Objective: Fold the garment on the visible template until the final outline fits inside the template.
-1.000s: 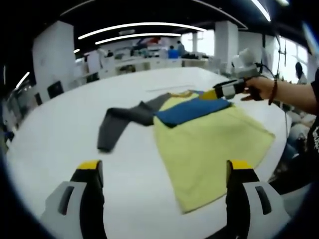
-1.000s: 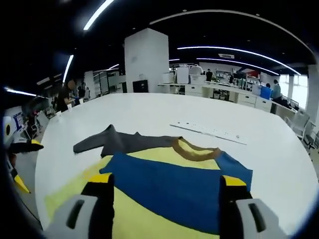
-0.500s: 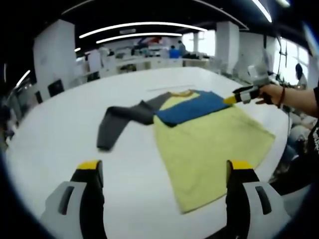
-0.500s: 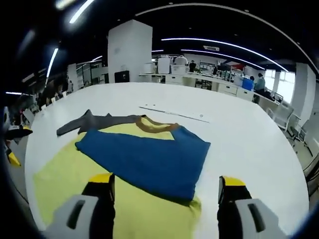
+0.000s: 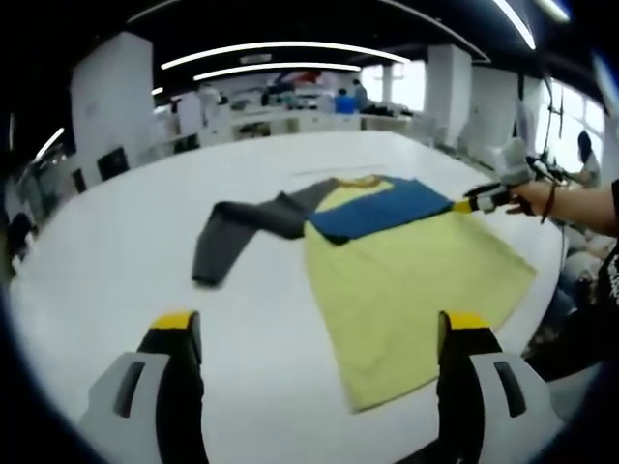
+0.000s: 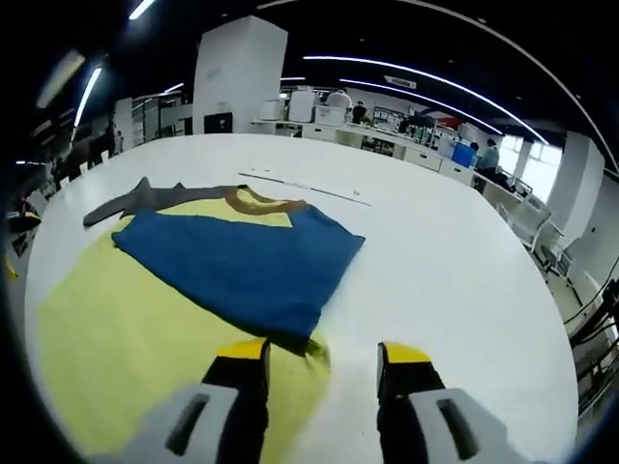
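White round table (image 5: 116, 251) in an open-plan office, desks and ceiling strip lights behind; surface matte, pale, unmarked apart from a thin strip lying beyond the collar in the right gripper view. Garment (image 5: 406, 280) lies flat toward the person's side of the table: pale yellow body, soft knit look, a few shallow wrinkles. Blue sleeve (image 6: 242, 261) is folded across the chest as a flat, roughly four-sided panel; its near corner sits just ahead of the right gripper's jaws. Grey sleeve (image 5: 232, 237) is unfolded, trailing away from the shoulder with a bend at its far end. Tan ribbed collar (image 6: 256, 201) at the top. Left gripper (image 5: 319, 333) hovers above bare table near the hem, jaws wide apart, holding nothing. Right gripper (image 6: 314, 356) is low at the blue panel's corner, jaws parted with a narrower gap, nothing clamped between them; from the left gripper view it sits at the garment's far edge, held in a hand (image 5: 537, 193). No template outline can be made out under the cloth, so fit cannot be judged. Risks, as I read them: thin limp fabric may drag and undo the blue fold if pinched through two layers; the hem lies close to the table edge and could slide off; the grey sleeve may bunch on folding.
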`<state>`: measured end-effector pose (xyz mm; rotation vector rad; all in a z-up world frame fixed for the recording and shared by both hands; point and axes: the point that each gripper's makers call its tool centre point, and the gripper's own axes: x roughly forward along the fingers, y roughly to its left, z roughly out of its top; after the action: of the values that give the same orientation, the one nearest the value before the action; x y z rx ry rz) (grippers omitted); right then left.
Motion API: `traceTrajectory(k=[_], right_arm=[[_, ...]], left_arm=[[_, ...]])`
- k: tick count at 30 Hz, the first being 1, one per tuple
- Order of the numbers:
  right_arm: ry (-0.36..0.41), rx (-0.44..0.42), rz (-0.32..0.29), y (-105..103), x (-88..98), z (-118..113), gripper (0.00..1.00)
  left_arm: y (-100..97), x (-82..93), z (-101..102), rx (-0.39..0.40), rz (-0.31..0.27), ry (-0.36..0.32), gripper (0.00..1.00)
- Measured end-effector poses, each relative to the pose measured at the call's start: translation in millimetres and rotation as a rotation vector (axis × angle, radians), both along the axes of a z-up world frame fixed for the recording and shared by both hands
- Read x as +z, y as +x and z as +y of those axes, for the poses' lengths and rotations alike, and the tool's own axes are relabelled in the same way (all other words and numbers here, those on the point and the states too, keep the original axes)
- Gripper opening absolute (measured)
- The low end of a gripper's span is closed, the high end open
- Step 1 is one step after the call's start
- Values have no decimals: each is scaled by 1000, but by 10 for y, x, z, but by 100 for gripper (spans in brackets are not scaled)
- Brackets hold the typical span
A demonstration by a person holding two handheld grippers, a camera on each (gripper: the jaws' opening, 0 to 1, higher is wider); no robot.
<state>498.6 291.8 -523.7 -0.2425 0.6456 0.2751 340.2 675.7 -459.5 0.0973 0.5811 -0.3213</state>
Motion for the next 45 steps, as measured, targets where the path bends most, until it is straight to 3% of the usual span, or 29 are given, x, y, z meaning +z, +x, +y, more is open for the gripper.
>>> traceTrajectory(k=[3, 8, 13, 21, 29, 40, 45], right_arm=[[-8, -3, -7, 11, -3, -15, 23], [-51, 37, -30, 38, 3, 42, 13], [-44, -13, 2, 13, -86, 15, 0], [-1, -44, 13, 5, -101, -26, 0], [-6, -29, 32, 8, -110, -78, 0], [20, -53, 47, 33, -104, -290, 0], [-8, -51, 51, 41, -103, -418, 0]], left_arm=[[0, 0, 6, 5, -1, -7, 96], [5, -17, 28, 10, 4, -2, 94], [7, -7, 52, 23, 0, 1, 91], [7, -3, 98, 35, -2, 1, 90], [10, -9, 122, 41, -1, 3, 89], [41, -17, 149, 41, 1, 12, 86], [56, -37, 185, 41, 7, 22, 85]])
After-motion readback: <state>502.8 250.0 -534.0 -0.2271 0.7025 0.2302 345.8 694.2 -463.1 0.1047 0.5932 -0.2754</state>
